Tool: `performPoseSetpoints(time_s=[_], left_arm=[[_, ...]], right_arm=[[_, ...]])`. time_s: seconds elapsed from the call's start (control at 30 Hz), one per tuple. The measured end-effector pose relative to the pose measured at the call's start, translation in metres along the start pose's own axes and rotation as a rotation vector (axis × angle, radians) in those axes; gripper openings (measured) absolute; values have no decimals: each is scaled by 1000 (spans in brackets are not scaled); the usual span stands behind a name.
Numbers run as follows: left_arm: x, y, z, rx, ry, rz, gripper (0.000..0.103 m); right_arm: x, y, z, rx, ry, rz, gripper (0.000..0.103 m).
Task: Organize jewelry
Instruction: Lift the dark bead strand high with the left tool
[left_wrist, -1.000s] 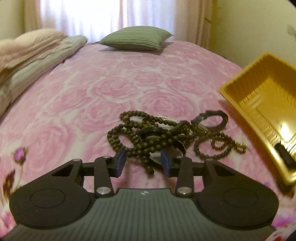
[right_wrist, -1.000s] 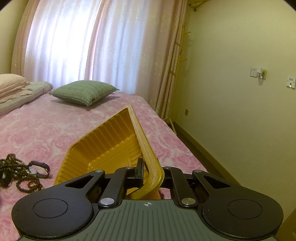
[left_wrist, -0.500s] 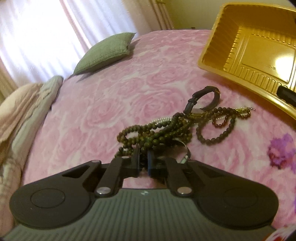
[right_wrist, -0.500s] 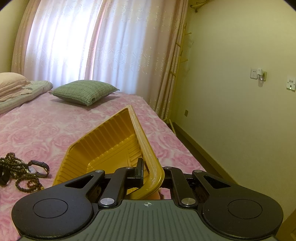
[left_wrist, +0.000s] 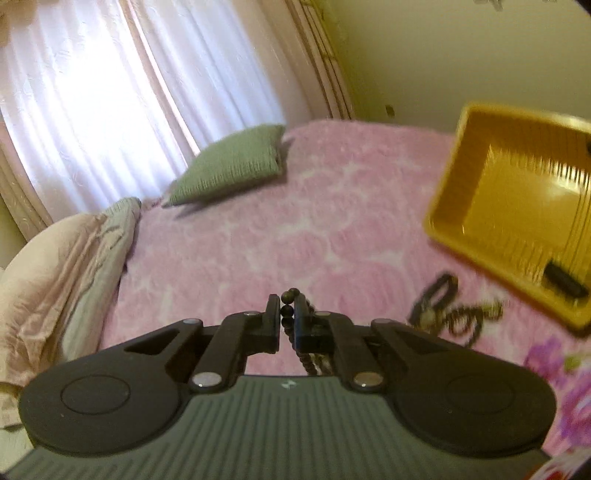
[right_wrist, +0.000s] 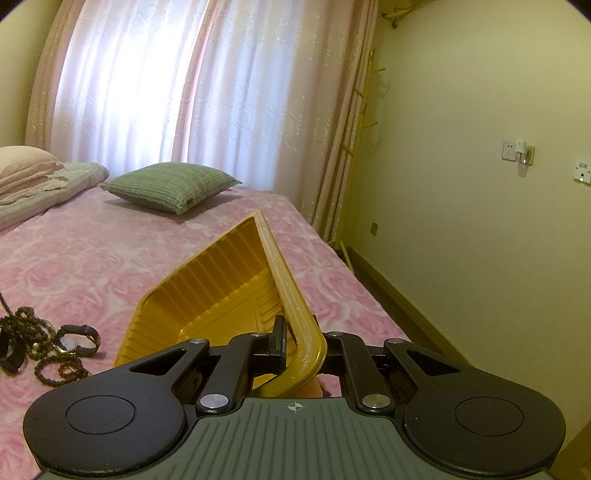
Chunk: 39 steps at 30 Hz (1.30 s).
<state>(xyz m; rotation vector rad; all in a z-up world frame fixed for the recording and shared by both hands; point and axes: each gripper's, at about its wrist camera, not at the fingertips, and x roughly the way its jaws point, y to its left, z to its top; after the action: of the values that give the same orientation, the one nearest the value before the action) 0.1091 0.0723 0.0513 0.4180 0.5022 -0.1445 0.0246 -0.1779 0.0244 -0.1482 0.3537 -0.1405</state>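
My left gripper (left_wrist: 287, 314) is shut on a string of dark green beads (left_wrist: 289, 295), lifted above the pink bedspread; the strand hangs down under the jaws. A wristwatch with a dark strap (left_wrist: 436, 295) and a brown bead bracelet (left_wrist: 476, 317) lie blurred on the bed to the right. In the right wrist view the same watch (right_wrist: 75, 341) and beads (right_wrist: 22, 332) lie at the left. My right gripper (right_wrist: 300, 343) is shut on the near corner rim of the yellow plastic tray (right_wrist: 288, 280), holding it tilted. The tray (left_wrist: 461, 177) looks empty inside.
A green cushion (right_wrist: 171, 186) sits at the far end of the bed by the curtained window. Folded bedding (left_wrist: 55, 273) is piled along the left side. The bed's right edge drops to the floor beside a yellow wall (right_wrist: 461, 240).
The left gripper closed on the green bead string, then rose and rolled, pulling the strand up from the pile. The right gripper and tray have not moved.
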Motion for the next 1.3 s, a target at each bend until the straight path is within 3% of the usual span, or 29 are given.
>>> performPoseSetpoints(time_s=[0.33,0.73,1.0,1.3], left_arm=[[-38,36,64,5,-109,4,6],[-69,51,144,10,-237,-18,6],[-83,43,196,0,-321,-99,6],[-95,7,253,12,-421,-210,6]], right_arm=[[-3,1,3,-9,-3,0,9],[-3,1,3,-8,-3,0,9],[-3,0,7,-7,-8,5,9],[-2,-3,5,8,-1,2,9]])
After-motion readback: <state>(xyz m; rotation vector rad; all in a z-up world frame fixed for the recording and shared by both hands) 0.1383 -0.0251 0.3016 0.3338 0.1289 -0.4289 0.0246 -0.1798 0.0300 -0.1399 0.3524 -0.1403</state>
